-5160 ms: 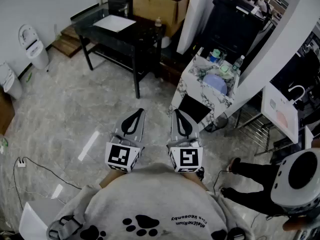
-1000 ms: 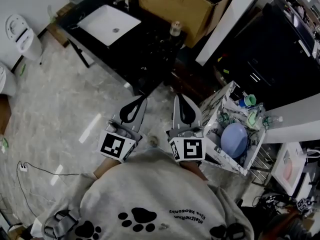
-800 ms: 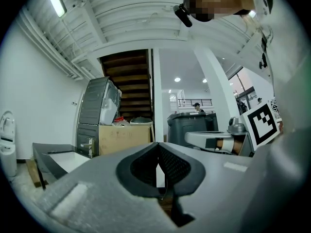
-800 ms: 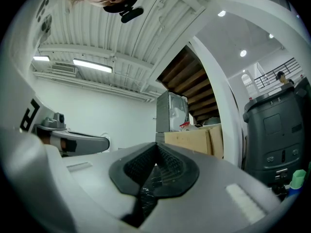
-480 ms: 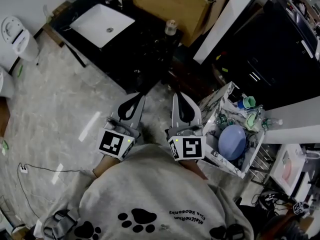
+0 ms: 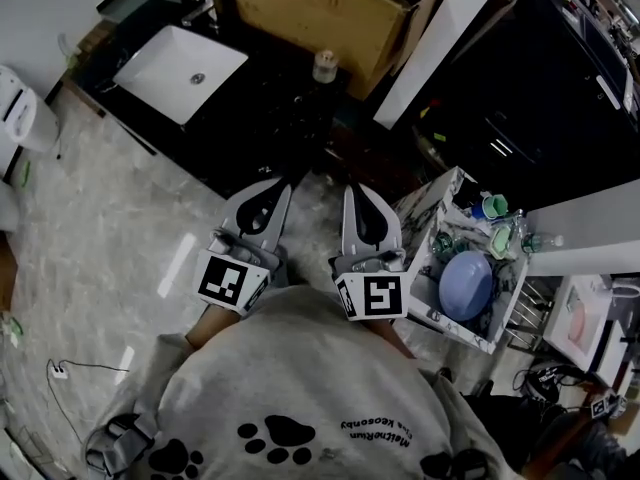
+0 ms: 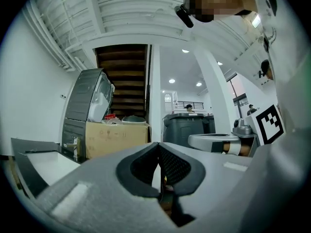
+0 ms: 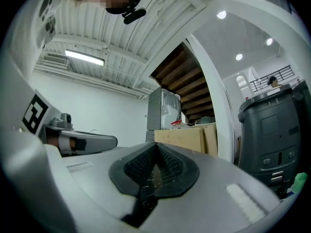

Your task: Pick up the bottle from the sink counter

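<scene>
In the head view a small clear bottle (image 6: pixel 324 65) stands on the black sink counter (image 6: pixel 270 98), to the right of the white basin (image 6: pixel 180 68). My left gripper (image 6: pixel 283 182) and right gripper (image 6: pixel 352 188) are held side by side in front of my body, over the floor just short of the counter's near edge. Both are shut, with nothing between the jaws. The left gripper (image 7: pixel 158 145) and right gripper (image 8: pixel 156 145) each show closed pads in their own views. I cannot make out the bottle in either gripper view.
A cardboard box (image 6: pixel 320 13) sits behind the counter. A marble-topped stand (image 6: pixel 440 203) with a blue bowl (image 6: pixel 467 285) and small items is close on my right. A dark cabinet (image 6: pixel 540 88) fills the upper right, and a white toilet (image 6: pixel 15 103) stands far left.
The counter, basin and bottle have slid down and left in the head view, closer to the grippers. Both grippers stay shut and side by side.
</scene>
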